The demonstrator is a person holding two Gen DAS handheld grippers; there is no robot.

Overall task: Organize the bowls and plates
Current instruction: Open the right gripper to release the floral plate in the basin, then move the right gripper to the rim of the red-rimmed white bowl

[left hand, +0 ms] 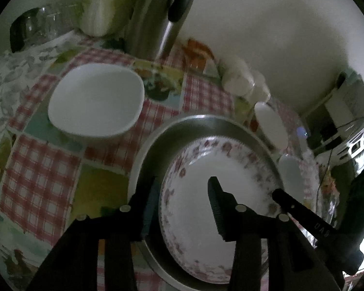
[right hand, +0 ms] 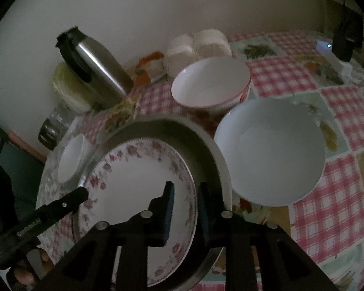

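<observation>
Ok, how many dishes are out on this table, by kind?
Floral plate: 1
Bowls: 2, a plain white bowl and a red-trimmed bowl
Shallow white dish: 1
Metal pan under the floral plate: 1
Total: 5

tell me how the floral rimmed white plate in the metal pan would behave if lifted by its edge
The floral rimmed white plate looks like glazed ceramic, so probably stiff, slick against the fingers and breakable if dropped. It sits tilted inside the round metal pan, so it may slide or clink against the wall. Both grippers straddle opposite rims, which should steady a wide, fairly heavy plate.
</observation>
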